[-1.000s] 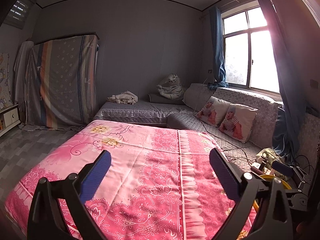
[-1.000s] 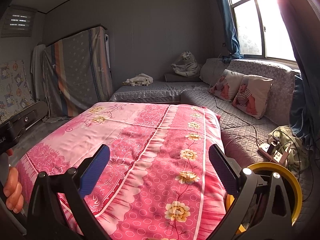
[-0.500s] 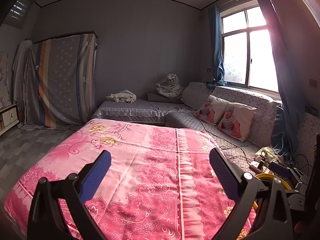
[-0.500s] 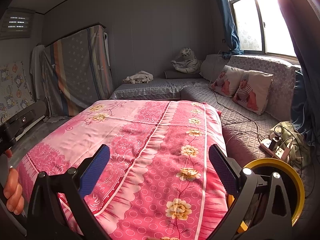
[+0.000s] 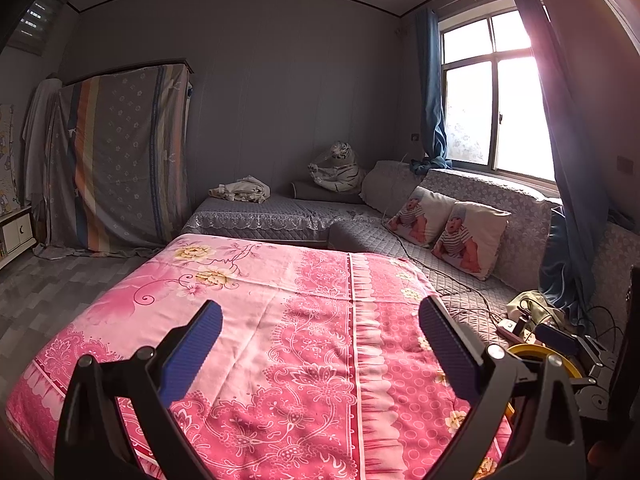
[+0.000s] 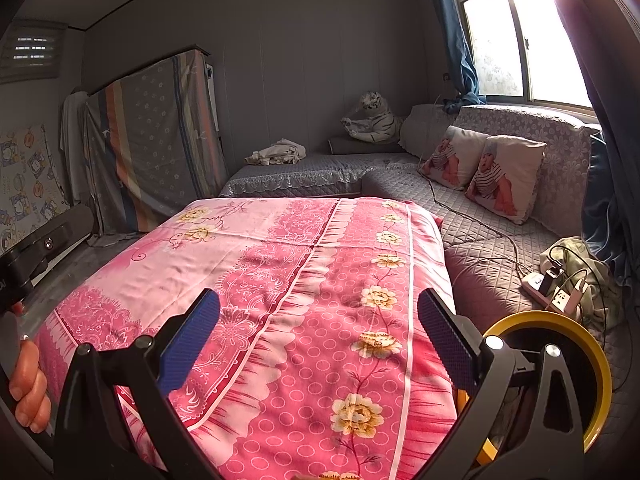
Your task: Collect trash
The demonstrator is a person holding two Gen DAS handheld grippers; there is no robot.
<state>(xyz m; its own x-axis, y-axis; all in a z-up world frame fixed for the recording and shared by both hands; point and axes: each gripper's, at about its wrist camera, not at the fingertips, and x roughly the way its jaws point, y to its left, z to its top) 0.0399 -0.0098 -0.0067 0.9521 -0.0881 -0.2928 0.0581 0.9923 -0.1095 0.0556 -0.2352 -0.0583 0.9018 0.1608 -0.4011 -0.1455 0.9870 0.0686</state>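
Observation:
A yellow-rimmed round bin (image 6: 576,364) stands at the right of the pink flowered bedspread (image 6: 304,280); it also shows in the left wrist view (image 5: 544,356), partly hidden behind the finger. My left gripper (image 5: 320,332) is open and empty above the bedspread (image 5: 280,320). My right gripper (image 6: 319,328) is open and empty above the same spread, just left of the bin. No loose trash shows on the spread.
A grey quilted sofa (image 5: 440,272) runs along the back and right, with two baby-print pillows (image 5: 448,228), a toy tiger (image 5: 340,168) and a crumpled cloth (image 5: 244,190). A power strip with cables (image 6: 556,288) and a greenish cloth (image 6: 572,256) lie on the sofa. A draped cabinet (image 5: 120,160) stands left.
Both views have shifted slightly: the left gripper drifted a little, the right gripper moved slightly forward and the bin shows more fully. Both stay open.

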